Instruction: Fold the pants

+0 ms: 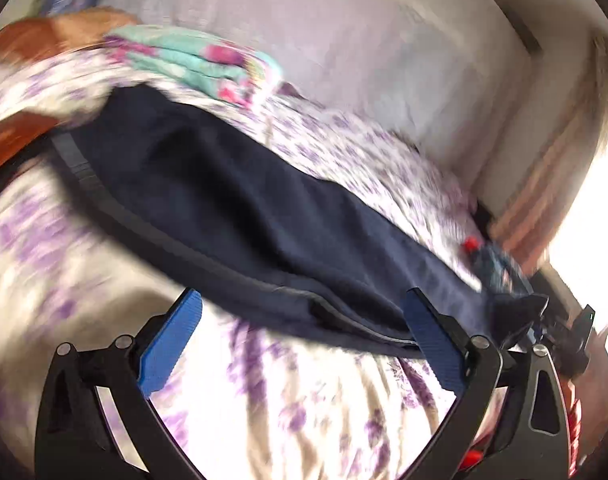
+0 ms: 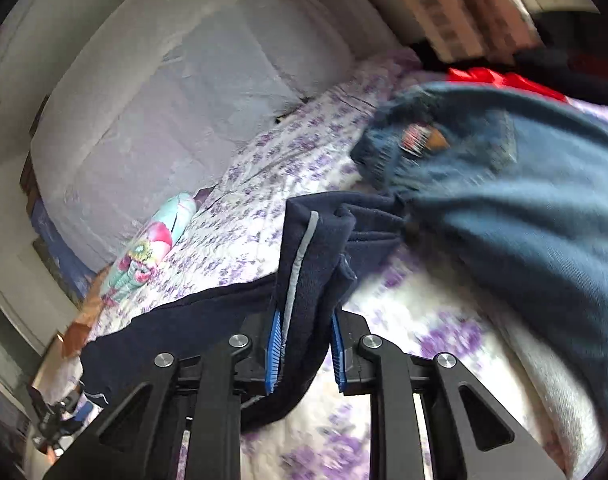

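Right wrist view: the right gripper (image 2: 306,344) has its jaws clamped on the navy pants (image 2: 312,256), which trail across the bed (image 2: 444,336) beside jeans (image 2: 524,208). The left gripper (image 1: 304,320) hangs wide open, holding nothing, just short of the pants (image 1: 231,200).

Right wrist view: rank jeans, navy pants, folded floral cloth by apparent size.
1. jeans, though they lie near the camera and run out of frame
2. navy pants, partly hidden by the right gripper shut on them
3. folded floral cloth, clearly smallest
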